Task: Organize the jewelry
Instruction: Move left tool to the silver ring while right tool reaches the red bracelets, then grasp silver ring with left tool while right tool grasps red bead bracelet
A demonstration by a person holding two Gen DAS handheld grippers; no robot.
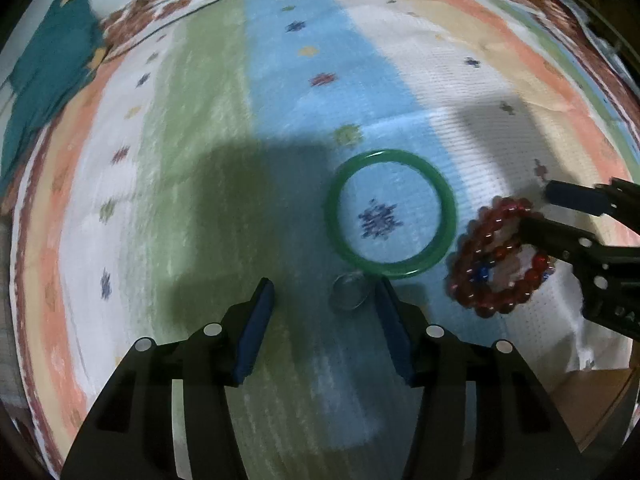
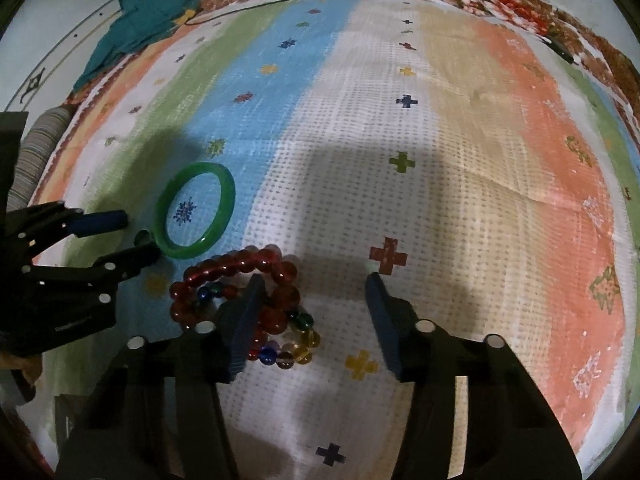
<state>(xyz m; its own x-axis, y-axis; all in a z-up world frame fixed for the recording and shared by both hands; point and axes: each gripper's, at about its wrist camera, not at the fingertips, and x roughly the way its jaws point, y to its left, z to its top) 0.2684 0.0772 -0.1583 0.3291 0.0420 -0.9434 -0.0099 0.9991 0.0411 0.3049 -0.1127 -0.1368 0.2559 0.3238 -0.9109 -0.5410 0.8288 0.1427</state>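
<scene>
**A:** What is lying on the striped cloth (image 2: 400, 184)?

**B:** A green bangle (image 1: 390, 213) is lying flat on the blue stripe. Just to its right, a stack of red beaded bracelets (image 1: 500, 256) is sitting on the white stripe, with smaller blue, green and amber beads showing at its near edge in the right wrist view. A small clear ring (image 1: 347, 293) is lying at the bangle's near edge; it is faint, in shadow, and hard to make out.

**A:** How are the grippers standing?

**B:** The left gripper (image 1: 326, 320) is pointing down with its jaws apart. The clear ring is sitting between them, close to the right pad, and no pad is pressing on it. The right gripper (image 2: 314, 312) is also standing with jaws apart. Its left pad is covering the middle of the beaded stack, so I cannot tell whether it is touching the beads; its right pad is hanging over bare cloth.

**A:** Anything cut off?

**B:** A teal cloth (image 2: 154, 4) at the far left is running out of frame, and the floral border is blurring at the edges.
</scene>
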